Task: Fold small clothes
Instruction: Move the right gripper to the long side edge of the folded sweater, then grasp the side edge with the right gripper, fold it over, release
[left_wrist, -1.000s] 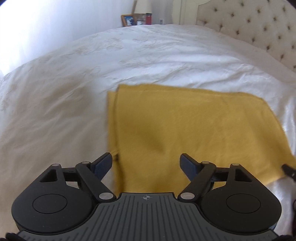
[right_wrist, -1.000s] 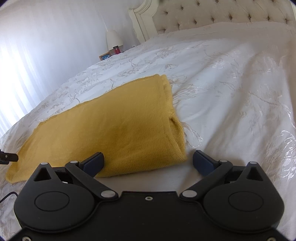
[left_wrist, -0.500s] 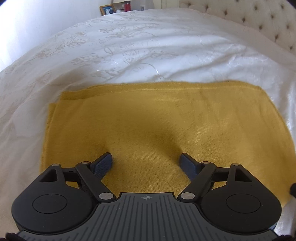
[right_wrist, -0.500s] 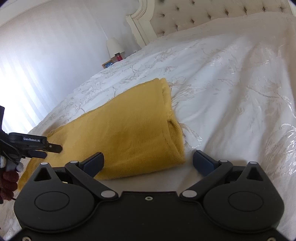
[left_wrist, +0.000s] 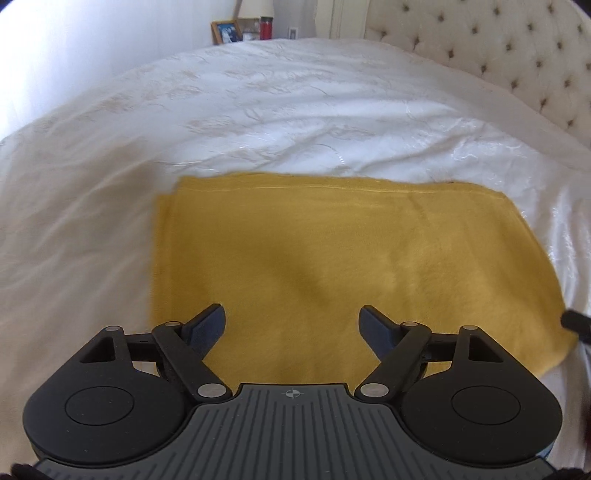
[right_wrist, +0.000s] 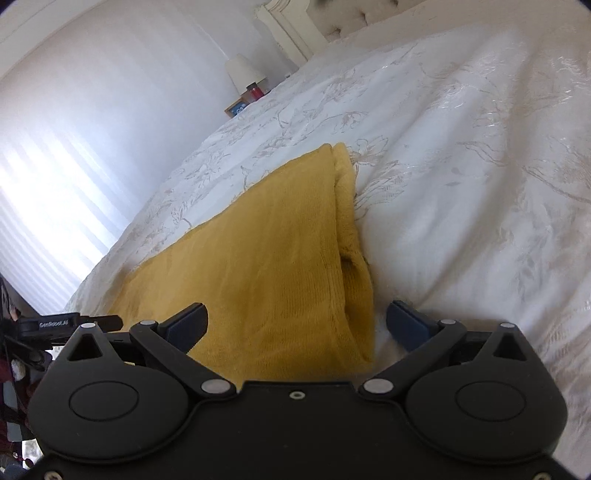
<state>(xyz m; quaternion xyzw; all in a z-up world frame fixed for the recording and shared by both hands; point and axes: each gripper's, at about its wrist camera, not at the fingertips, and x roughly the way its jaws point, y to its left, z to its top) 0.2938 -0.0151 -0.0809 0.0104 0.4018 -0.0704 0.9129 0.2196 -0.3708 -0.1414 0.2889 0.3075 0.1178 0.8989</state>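
Note:
A folded mustard-yellow knit garment (left_wrist: 351, 266) lies flat on the white bedspread (left_wrist: 258, 110). My left gripper (left_wrist: 293, 325) is open and empty, hovering over the garment's near edge toward its left side. My right gripper (right_wrist: 297, 319) is open and empty over the garment's near right corner (right_wrist: 295, 277), with the thick folded edge between its fingers. The left gripper's tip shows at the left edge of the right wrist view (right_wrist: 70, 321). The right gripper's tip shows at the right edge of the left wrist view (left_wrist: 576, 319).
A tufted cream headboard (left_wrist: 517, 48) stands at the far right of the bed. A nightstand with a lamp (right_wrist: 243, 72), a red bottle (left_wrist: 265, 26) and a picture frame (left_wrist: 225, 32) is beyond the bed. A bright window (right_wrist: 48, 192) is at the left.
My left gripper drew back and shifted left, so the garment's left edge shows again. My right gripper tilted and moved forward over the garment's right corner. Both stayed open.

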